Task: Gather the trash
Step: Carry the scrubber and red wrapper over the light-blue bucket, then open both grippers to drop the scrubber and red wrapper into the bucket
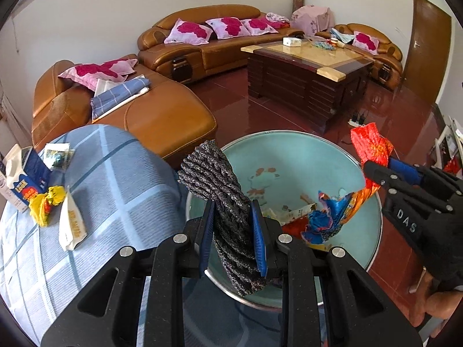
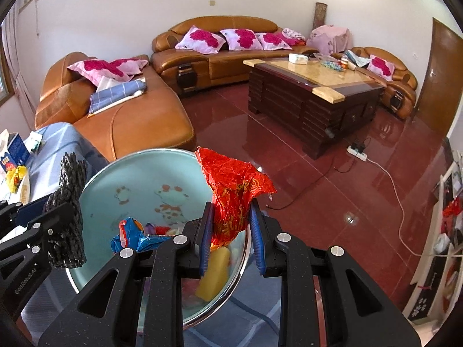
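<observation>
A pale green basin (image 1: 292, 156) (image 2: 139, 173) holds several crumpled wrappers, among them a blue one (image 1: 324, 222) (image 2: 130, 232). My left gripper (image 1: 233, 231) is shut on a dark grey knitted cloth (image 1: 222, 190) that hangs over the basin's near rim; in the right wrist view the same cloth (image 2: 68, 202) shows at the left. My right gripper (image 2: 230, 225) is shut on a red foil wrapper (image 2: 231, 190) above the basin's right side. The left wrist view has that wrapper (image 1: 371, 147) at the right. More trash lies on the blue checked tablecloth (image 1: 115, 179): a milk carton (image 1: 26, 179), a yellow wrapper (image 1: 46, 202) and a white packet (image 1: 71, 222).
A tan leather sofa (image 1: 162, 115) stands just behind the table and runs along the far wall. A dark wooden coffee table (image 2: 312, 92) sits on the red tiled floor (image 2: 318, 188). A power strip (image 2: 357, 151) with cables lies on the floor. A door (image 2: 439, 81) is at right.
</observation>
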Demonstrator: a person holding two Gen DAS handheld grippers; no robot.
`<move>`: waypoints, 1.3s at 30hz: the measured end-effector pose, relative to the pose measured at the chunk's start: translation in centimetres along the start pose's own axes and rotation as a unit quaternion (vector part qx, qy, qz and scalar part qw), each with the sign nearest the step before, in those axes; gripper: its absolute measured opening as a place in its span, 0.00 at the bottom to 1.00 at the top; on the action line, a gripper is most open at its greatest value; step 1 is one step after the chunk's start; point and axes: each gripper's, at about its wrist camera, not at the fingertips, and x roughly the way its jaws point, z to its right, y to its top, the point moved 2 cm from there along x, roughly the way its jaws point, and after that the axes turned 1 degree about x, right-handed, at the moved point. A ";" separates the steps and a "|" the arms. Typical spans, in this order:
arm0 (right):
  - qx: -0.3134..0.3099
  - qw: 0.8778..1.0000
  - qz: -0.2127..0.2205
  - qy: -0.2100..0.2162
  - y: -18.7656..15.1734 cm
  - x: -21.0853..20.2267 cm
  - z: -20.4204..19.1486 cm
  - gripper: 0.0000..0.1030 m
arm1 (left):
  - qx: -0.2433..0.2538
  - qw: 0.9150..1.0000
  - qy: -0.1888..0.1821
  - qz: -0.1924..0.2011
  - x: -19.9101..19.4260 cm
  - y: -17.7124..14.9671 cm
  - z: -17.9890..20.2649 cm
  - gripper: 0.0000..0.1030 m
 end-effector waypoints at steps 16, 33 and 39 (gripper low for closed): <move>0.000 1.000 -0.007 0.023 0.2 1.5 0.4 0.40 | -0.010 1.000 -0.013 -0.024 3.0 0.0 0.5 0.26; 0.046 0.999 0.015 0.009 0.8 -1.7 2.1 0.46 | -0.021 0.999 0.020 0.027 -1.3 0.4 -0.2 0.78; 0.047 0.998 0.028 0.018 0.7 -3.2 0.8 0.57 | -0.032 0.997 0.052 0.043 -3.4 0.0 -2.2 0.90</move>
